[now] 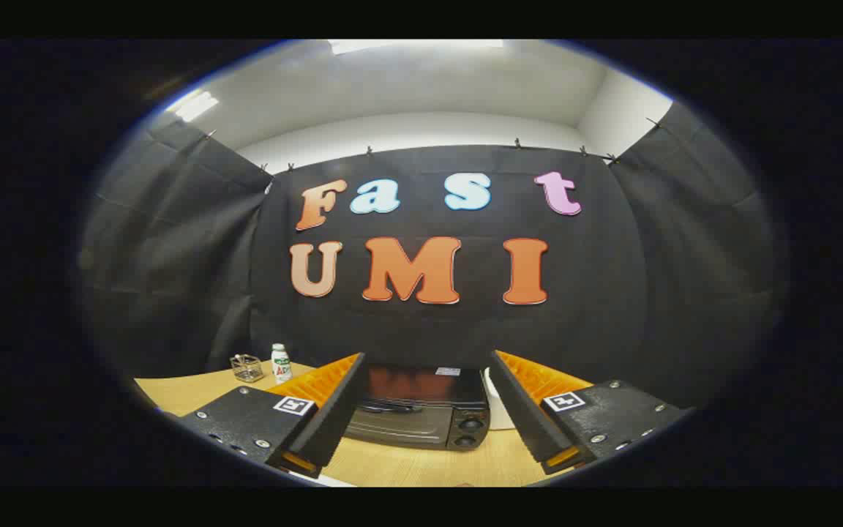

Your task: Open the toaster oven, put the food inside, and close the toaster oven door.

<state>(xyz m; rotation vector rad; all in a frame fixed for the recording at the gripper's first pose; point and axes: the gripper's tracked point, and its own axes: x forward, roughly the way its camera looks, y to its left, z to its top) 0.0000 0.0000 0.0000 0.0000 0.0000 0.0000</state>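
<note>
Booth wall [429, 322]: black cloth, hung behind everything, well beyond the fingers.

Table [421, 461]: light wood grain, runs under the fingers and out to the left beyond them.

Toaster oven [418, 413]: sits on the table just ahead of the hand-held gripper, seen in the gap between the two fingers. Dark, boxy body with a glossy top that picks up a reddish reflection. Small pale sticker on the top near the back. Door shut; its front panel is dark with faint horizontal lines, and a handle bar runs across the upper part of the door. Two round knobs stacked one above the other on the panel at the right of the door.

Hand-held gripper [421, 432]: fingers spread wide, released, grasping nothing; neither finger touches the oven. Each carries a square black-and-white marker on its upper face.

White object [498, 410]: just right of the oven, partly hidden by the right finger; cannot tell what it is.

Bottle [281, 364]: small, white, upright, beyond the left finger.

Wire basket [246, 367]: small, just left of the bottle.
</note>
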